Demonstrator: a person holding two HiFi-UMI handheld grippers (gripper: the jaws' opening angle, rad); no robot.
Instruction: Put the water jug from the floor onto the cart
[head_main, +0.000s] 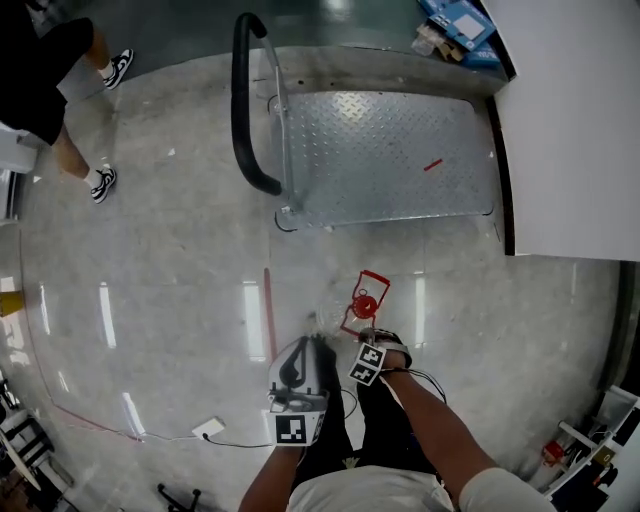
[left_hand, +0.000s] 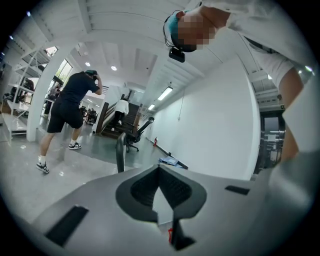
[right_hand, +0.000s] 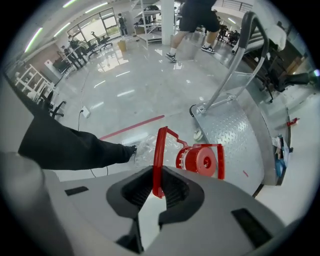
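Jaws of the right gripper (right_hand: 159, 176) are clamped on the thin red handle (right_hand: 158, 160) of the water jug (right_hand: 149, 148); its clear, crinkled plastic body is mostly hidden behind the gripper, and only the round, ribbed red cap (right_hand: 202, 160) shows plainly; whether its base touches the glossy floor (head_main: 150, 280) is hard to make out; it sits short of the cart (head_main: 380, 150), a diamond-plate metal deck with a curved black bar (head_main: 245, 110); jaws of the left gripper (left_hand: 160, 172) are together, with nothing between them.
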